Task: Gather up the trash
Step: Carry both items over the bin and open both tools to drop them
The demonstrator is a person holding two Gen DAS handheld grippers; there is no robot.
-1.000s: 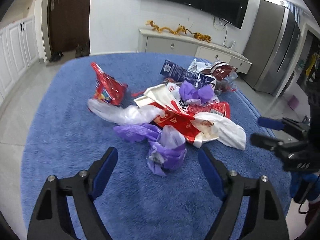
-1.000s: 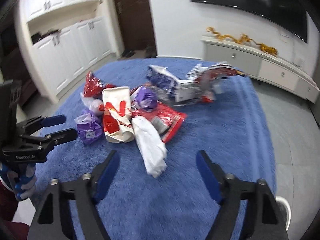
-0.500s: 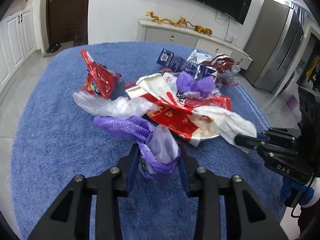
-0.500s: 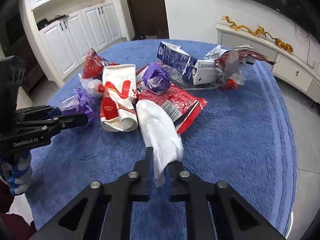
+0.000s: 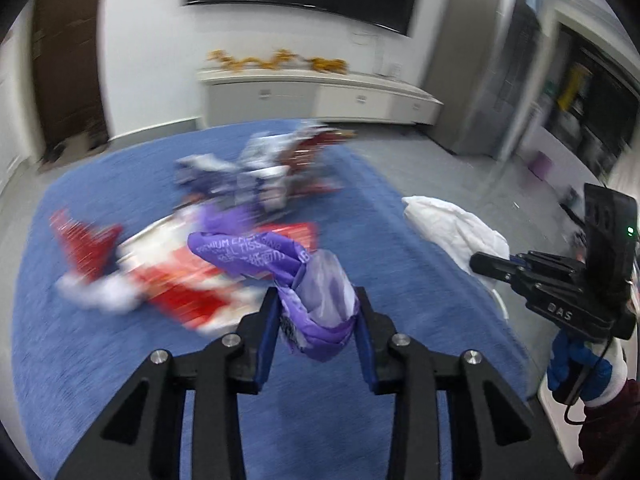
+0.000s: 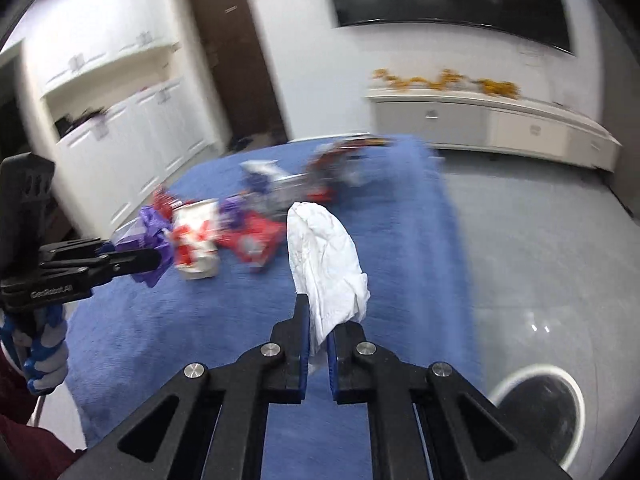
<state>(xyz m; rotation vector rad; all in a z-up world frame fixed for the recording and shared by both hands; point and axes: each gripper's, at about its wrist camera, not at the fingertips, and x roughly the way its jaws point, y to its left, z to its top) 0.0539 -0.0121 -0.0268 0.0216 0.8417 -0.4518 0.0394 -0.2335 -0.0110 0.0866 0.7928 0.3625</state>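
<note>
The red wrapper [image 5: 86, 248] at the far left of the left wrist view was mostly a smear. Same for the rest of the trash pile [image 5: 256, 184] on the blue rug [image 5: 100, 340]; all that blur meant I couldn't tell the pieces at the back apart. The left gripper [image 5: 316, 320] was clamped on the purple wrapper [image 5: 316, 300], pads pressing both sides, and that one was sharp enough to read some print on it. Its lower end was tucked behind the jaws. Further right the right gripper [image 5: 478, 262] showed side-on, clamped on the white bag [image 5: 456, 230], which hid its tips. A gloved hand [image 5: 576, 372] was cut off by the frame edge.

In the right wrist view the purple wrapper [image 6: 150, 240] stuck out past the left gripper [image 6: 154, 260], the white bag [image 6: 326, 264] was pinched between nearly closed pads, and a round bin [image 6: 536, 404] sat half cut off at the bottom right.
</note>
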